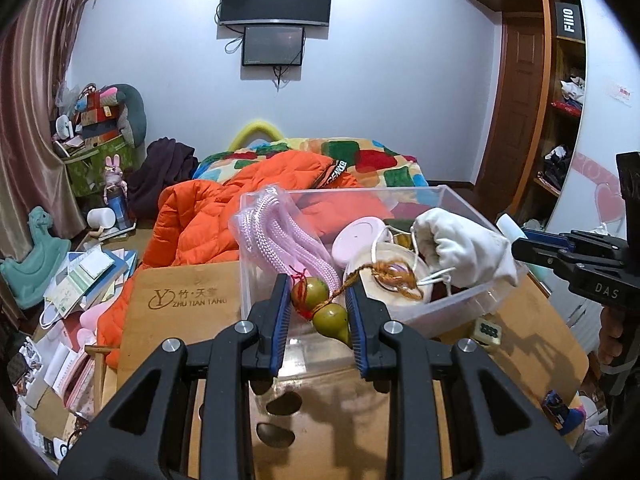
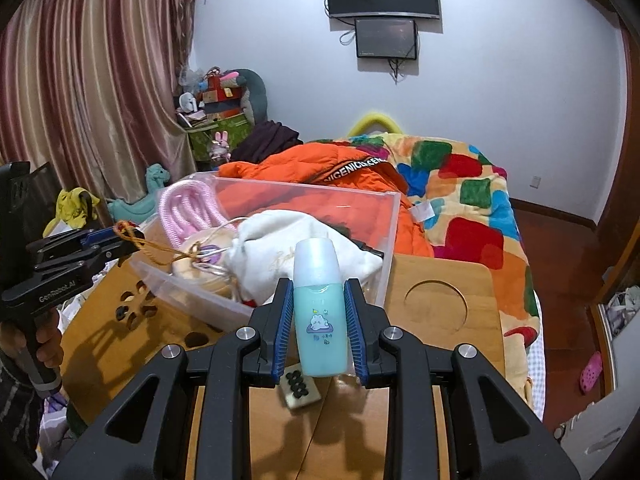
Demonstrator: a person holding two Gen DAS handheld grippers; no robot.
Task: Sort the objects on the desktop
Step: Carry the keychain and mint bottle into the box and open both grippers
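Left gripper pinches the small green double-bulbed gourd charm, light, its cord dangling toward one o'clock. Right gripper clamps the slick aqua plastic bottle mid-body; looks slippery, best held there.

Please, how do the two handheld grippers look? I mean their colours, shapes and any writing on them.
Both are black plastic tools with angular cut-out arms, silver round bolts and ribbed blue pads inside the fingers. The left gripper shows "GenRobot.AI" in white on its side in the right wrist view. The right gripper shows "DAS" on its body in the left wrist view. Each has a black pistol-style handle. No cables are visible.
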